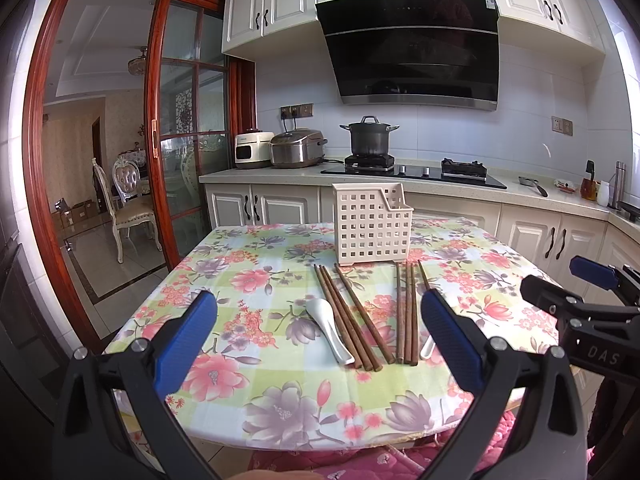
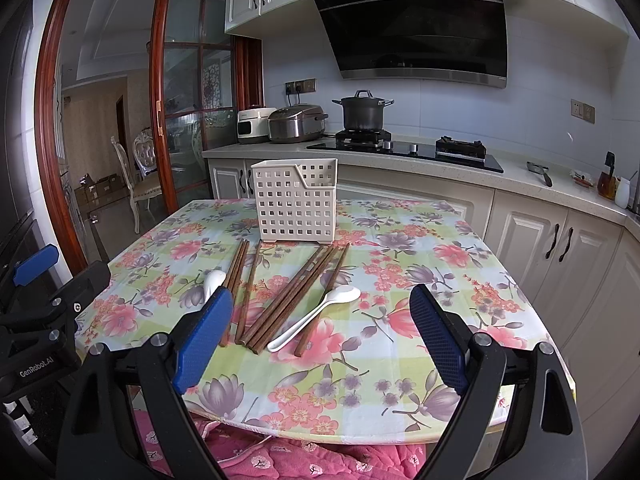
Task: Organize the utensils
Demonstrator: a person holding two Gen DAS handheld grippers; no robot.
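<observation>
Two spoons and several wooden chopsticks lie on the floral table (image 1: 256,288), in front of the perforated caddy (image 1: 372,224) at the far middle; nothing is in it yet, as far as can be seen. Going left to right: the left gripper (image 1: 320,344) hangs above the near edge, jaws spread wide and empty. Just beyond lies the left white spoon (image 1: 328,328), touching the left chopstick group (image 1: 348,316). Next comes the right chopstick group (image 1: 406,312), then the right white spoon (image 2: 316,316) resting across one stick. The right gripper (image 2: 320,340) is likewise wide apart, holding nothing. Judged best: pinch each spoon mid-handle, gather chopsticks as a bundle, and drop them upright into the caddy.
</observation>
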